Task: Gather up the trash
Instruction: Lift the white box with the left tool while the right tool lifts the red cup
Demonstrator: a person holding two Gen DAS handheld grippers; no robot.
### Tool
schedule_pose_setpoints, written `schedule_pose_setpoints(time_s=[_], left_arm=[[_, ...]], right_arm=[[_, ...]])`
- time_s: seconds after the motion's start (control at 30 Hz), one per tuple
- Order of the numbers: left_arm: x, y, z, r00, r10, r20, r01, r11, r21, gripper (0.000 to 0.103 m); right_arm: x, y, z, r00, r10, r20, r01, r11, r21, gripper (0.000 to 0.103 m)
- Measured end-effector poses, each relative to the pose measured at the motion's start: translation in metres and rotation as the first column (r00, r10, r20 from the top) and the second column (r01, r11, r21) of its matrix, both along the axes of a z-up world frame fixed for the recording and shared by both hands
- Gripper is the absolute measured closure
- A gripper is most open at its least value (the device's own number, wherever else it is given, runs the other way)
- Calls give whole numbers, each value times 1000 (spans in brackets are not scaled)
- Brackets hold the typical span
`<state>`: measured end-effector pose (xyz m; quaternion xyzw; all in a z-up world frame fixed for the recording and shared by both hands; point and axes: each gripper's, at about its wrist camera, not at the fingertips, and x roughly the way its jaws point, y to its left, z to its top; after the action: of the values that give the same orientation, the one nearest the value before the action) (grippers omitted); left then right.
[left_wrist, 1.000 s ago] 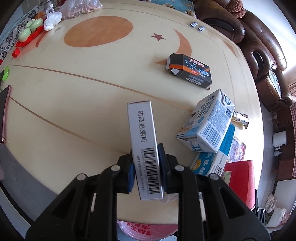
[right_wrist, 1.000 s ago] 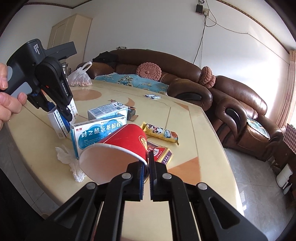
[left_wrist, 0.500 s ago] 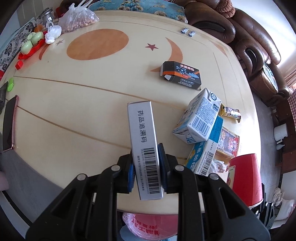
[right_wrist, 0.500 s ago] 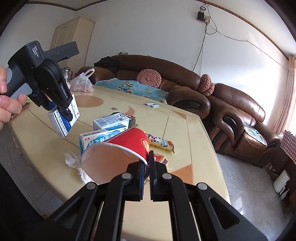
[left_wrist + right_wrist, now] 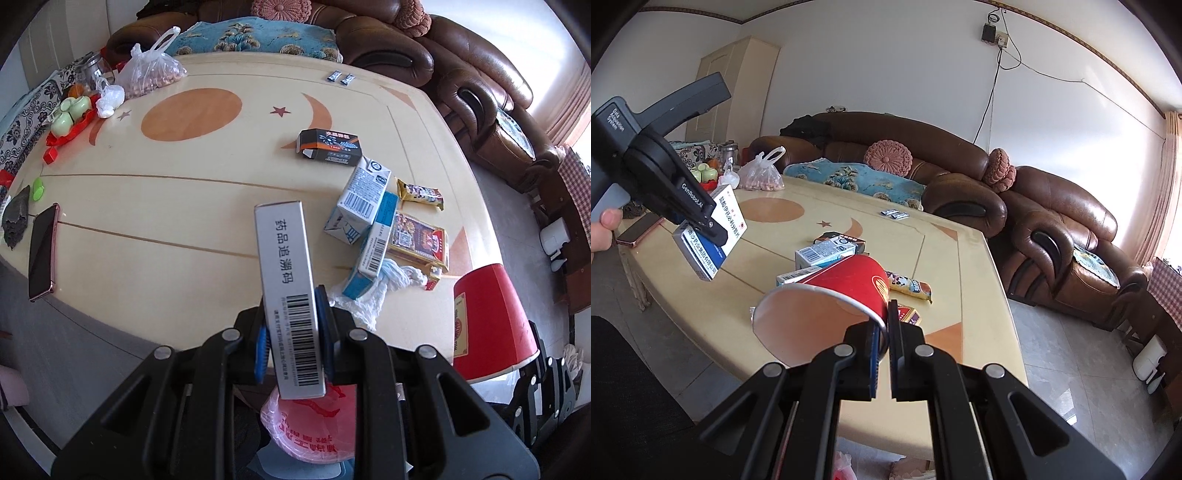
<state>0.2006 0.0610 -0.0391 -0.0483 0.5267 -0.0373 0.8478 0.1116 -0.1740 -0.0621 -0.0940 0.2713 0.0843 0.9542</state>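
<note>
My left gripper (image 5: 293,332) is shut on a white medicine box (image 5: 286,280) with a barcode, held in the air above the table's near edge; it also shows in the right wrist view (image 5: 709,230). My right gripper (image 5: 883,343) is shut on the rim of a red paper cup (image 5: 831,299), tilted with its mouth toward me; the cup also shows in the left wrist view (image 5: 491,325). Below the left gripper is a pink plastic bag (image 5: 314,424). On the table lie a milk carton (image 5: 358,201), a blue-white box (image 5: 373,247), a black box (image 5: 328,147), a snack bar (image 5: 421,192), a red-gold pack (image 5: 421,238) and crumpled tissue (image 5: 365,302).
A phone (image 5: 42,251) lies at the table's left edge. A bag of nuts (image 5: 151,75), green cups on a red tray (image 5: 70,114) and two small wrappers (image 5: 340,77) sit at the far side. Brown sofas (image 5: 1052,229) stand behind and to the right of the table (image 5: 166,206).
Both grippers have risen and pulled back from the table toward its near edge, each still holding its item. The pink bag has come into view below the left gripper.
</note>
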Motion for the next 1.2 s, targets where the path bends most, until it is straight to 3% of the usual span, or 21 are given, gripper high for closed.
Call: schedule_pose_setpoints(time_s=[0.47, 0.7, 1.2], left_arm=[[-85, -16, 3, 990, -118, 72, 116, 993, 27, 80], [-112, -26, -16, 987, -157, 45, 155, 987, 38, 81], [-146, -59, -59, 970, -245, -10, 245, 968, 50, 81]], right_arm=[[-70, 3, 31, 1000, 0, -13, 0, 1000, 5, 98], [-98, 10, 33, 999, 16, -39, -16, 1000, 11, 98], [-125, 15, 4, 985, 25, -171, -22, 1000, 14, 98]])
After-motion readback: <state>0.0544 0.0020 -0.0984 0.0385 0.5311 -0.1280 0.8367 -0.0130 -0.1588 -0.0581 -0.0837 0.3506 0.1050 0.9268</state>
